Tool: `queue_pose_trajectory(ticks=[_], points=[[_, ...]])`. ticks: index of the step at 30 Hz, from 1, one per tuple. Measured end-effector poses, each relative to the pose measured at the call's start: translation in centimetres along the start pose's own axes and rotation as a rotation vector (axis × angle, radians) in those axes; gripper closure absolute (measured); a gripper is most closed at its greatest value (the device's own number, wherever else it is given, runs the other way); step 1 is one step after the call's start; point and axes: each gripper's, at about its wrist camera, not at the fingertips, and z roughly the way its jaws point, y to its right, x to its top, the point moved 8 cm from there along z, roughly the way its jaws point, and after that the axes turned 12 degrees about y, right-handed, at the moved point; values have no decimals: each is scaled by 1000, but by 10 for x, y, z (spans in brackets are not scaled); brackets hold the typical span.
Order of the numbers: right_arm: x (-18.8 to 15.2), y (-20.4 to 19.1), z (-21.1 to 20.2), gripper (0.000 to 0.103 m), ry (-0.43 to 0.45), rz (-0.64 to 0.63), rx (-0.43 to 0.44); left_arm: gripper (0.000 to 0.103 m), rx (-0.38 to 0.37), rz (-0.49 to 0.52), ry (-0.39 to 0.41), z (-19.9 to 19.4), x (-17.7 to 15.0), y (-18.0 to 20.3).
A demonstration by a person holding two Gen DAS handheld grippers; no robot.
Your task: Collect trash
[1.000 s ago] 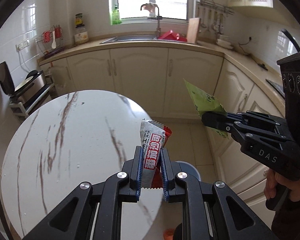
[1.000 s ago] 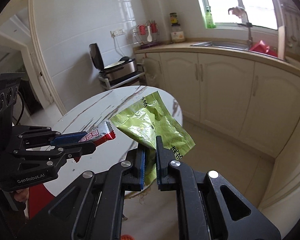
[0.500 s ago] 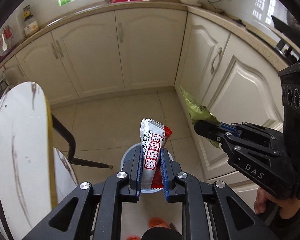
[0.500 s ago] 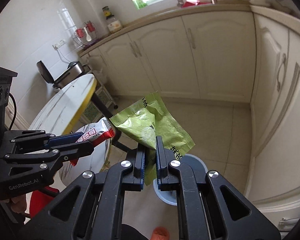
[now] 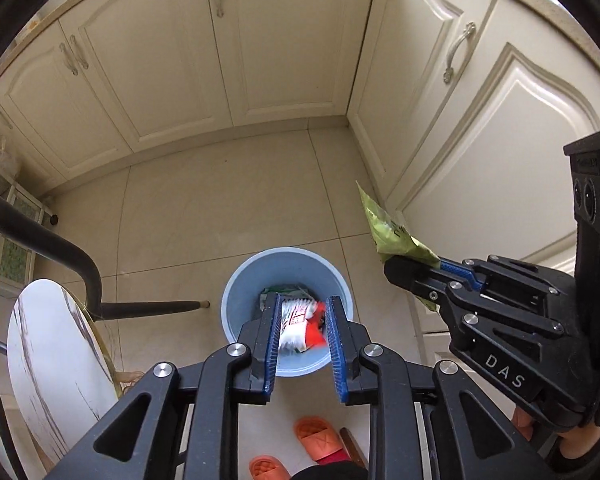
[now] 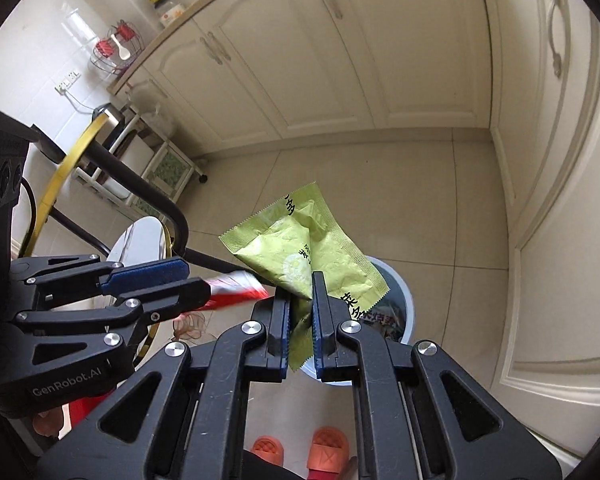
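Observation:
My left gripper point(image 5: 302, 320) is open above a light blue trash bin point(image 5: 240, 280) on the floor. A blurred red and white snack wrapper point(image 5: 300, 324) is between its spread fingers, loose and over the bin's mouth. In the right wrist view the left gripper point(image 6: 196, 280) has the same wrapper point(image 6: 236, 286) sliding out at its tips. My right gripper point(image 6: 301, 304) is shut on a green wrapper point(image 6: 300, 240) just above the bin point(image 6: 400, 288). It also shows in the left wrist view point(image 5: 410, 270), right of the bin, with the green wrapper point(image 5: 384, 228).
Other trash lies inside the bin. Cream cabinet doors point(image 5: 284, 40) stand behind and to the right. A round marble table point(image 5: 56, 356) with black legs point(image 5: 76, 260) is at the left. Orange slippers point(image 5: 312, 440) are on the tiled floor below the grippers.
Both grippers tilted down over the bin. My left gripper opened and let go of the red and white wrapper, which is dropping. The right gripper still holds the green wrapper.

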Motion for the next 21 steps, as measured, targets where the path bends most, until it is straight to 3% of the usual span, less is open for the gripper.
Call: queue_pose_trajectory(ticks=[1, 3, 11, 15, 21], points=[[-1, -1, 4, 94, -7, 1, 4, 74, 6, -4, -3, 5, -5, 0], [-6, 1, 10, 94, -18, 7, 9, 56, 25, -9, 3, 5, -3, -5], [-16, -8, 24, 89, -47, 36, 43, 43, 97, -31, 49, -8, 2, -9], [-13, -16, 19, 54, -34, 41, 22, 40, 135, -26, 81, -25, 1, -3], [-1, -36, -16, 45, 13, 8, -12, 34, 165, -39, 181, -74, -3, 8]])
